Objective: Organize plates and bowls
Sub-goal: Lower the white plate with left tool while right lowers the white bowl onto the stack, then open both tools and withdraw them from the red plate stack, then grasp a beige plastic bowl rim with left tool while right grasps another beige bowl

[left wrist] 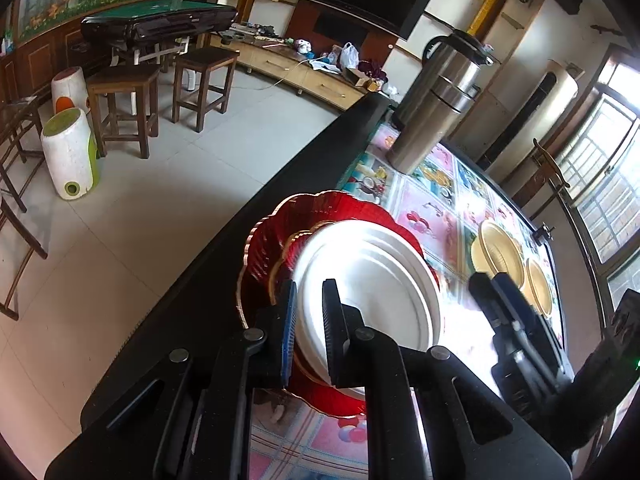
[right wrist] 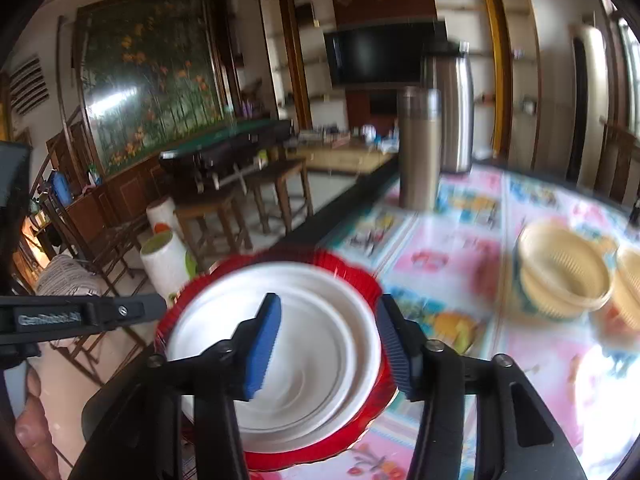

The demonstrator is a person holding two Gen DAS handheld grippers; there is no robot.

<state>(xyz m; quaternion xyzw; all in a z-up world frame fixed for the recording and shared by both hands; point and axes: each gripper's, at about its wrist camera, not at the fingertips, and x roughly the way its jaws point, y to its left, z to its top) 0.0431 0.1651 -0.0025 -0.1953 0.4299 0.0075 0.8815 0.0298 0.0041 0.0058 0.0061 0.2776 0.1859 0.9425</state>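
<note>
While the white plate (right wrist: 276, 356) sat on top of the red scalloped plate (right wrist: 344, 268), close to the bench's (left wrist: 320, 152) dark long edge that faced the room, we judged the step in hand to be the release of the white plate onto the stack. To do it well, we would have lifted the right tongs (right wrist: 328, 344) straight up and away, so that no pad dragged the light plate off centre, and we would have kept the left tongs (left wrist: 310, 328) steady until the right ones were clear.

Seen from the right wrist, the right tongs stood about half open above the white plate; one blue pad hung over the plate's middle and the other over its rim on the side toward the bench's middle. We could see nothing pinched between them. Motion blur kept us from telling whether either pad touched the plate.

Seen from the left wrist, the left tongs were closed narrow on the near rim of the white plate, one finger on each face of the rim, with the red plate just underneath.

Further toward the bench's middle stood two cream ribbed bowls (right wrist: 564, 280), side by side and well apart from both tongs. A steel flask (left wrist: 432, 108) stood toward the bench's far end.
</note>
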